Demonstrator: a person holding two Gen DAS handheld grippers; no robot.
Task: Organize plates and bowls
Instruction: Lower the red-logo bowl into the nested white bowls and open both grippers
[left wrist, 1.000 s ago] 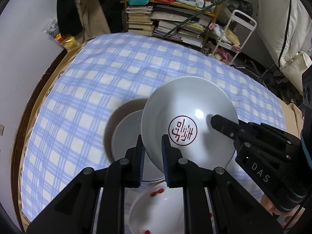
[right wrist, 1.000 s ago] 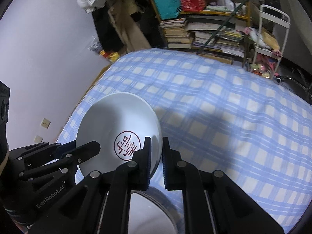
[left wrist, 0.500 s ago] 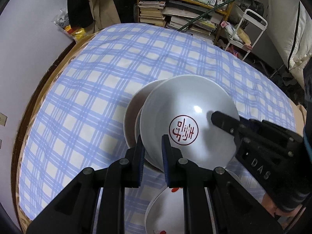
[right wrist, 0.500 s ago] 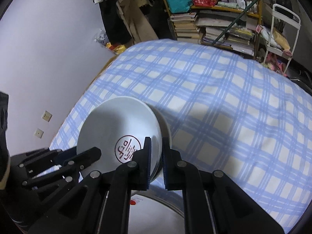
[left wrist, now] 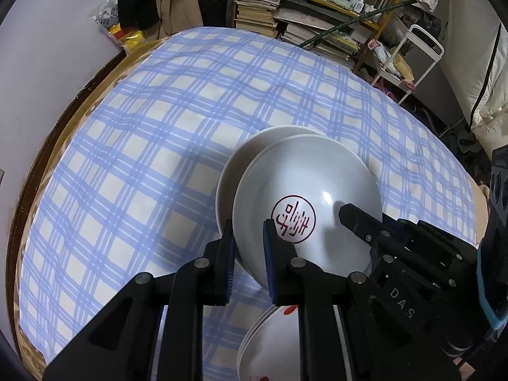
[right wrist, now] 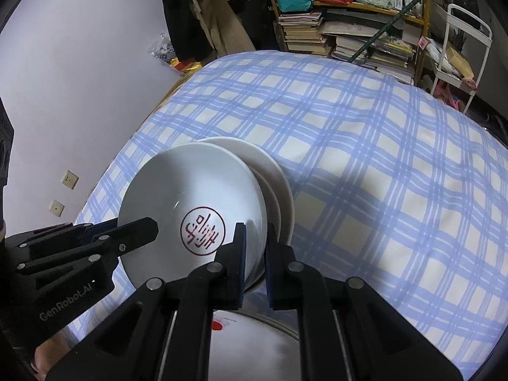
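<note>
While both tongs (left wrist: 248, 247) grip, bowl (left wrist: 317, 190) tilted

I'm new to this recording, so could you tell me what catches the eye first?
A white bowl with a red seal mark, tilted, is gripped at opposite rims by the left gripper and right gripper. It sits over a white plate on the blue checked cloth.

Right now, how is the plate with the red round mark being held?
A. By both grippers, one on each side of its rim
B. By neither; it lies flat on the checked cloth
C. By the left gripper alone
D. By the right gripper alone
A: the left gripper clamps one side of the plate's rim and the right gripper clamps the opposite side.
</note>
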